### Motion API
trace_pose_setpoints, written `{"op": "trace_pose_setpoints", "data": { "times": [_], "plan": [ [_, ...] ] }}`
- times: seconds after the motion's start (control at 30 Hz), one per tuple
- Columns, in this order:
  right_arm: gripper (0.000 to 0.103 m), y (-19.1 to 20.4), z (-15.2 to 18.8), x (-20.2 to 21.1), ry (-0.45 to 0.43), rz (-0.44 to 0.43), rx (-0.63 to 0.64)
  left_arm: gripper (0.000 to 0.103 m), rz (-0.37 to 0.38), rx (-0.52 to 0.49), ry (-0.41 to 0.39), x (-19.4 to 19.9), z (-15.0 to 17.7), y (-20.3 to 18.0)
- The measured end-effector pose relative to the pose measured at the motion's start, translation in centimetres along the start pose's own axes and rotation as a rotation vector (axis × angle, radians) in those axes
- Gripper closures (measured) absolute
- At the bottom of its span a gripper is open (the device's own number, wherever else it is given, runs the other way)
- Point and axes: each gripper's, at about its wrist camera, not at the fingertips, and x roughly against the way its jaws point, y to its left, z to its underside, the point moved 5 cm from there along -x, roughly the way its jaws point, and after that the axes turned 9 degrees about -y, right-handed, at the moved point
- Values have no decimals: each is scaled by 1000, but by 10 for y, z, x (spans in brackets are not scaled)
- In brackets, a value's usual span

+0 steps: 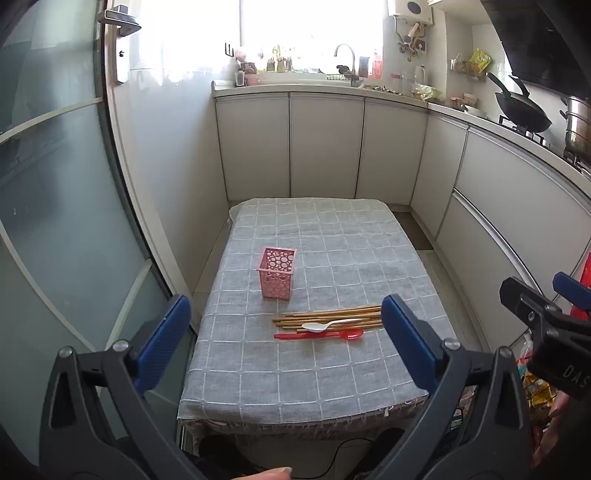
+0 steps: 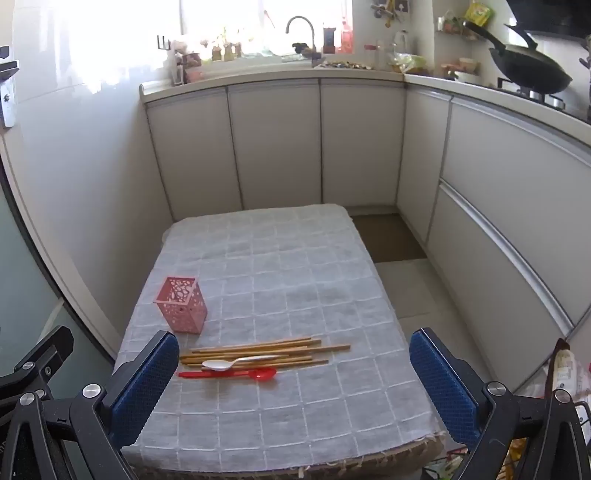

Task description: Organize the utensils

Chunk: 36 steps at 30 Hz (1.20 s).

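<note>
Hovering wide open and empty: left gripper, right gripper, above the table near edge. Lying just ahead: chopsticks, white spoon, red spoon; standing beyond, pink holder.

In the left wrist view the right tongs run off the right edge, so only part of them shows. The wooden chopsticks overlap so closely that their number cannot be told, and their right ends pass behind a blue pad. The small items by the faucet are, perhaps, bottles, washed out by window glare.
</note>
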Motion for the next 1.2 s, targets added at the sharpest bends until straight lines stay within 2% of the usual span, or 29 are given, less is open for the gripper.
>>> {"op": "trace_pose_setpoints", "data": {
  "times": [0.17,1.2],
  "plan": [
    [1,8,-1,0,2,18,32,1,-2,-5,-2,0,2,0],
    [1,5,-2,5,-6,3,13,1,-15,-13,-2,5,-1,3]
  ]
}}
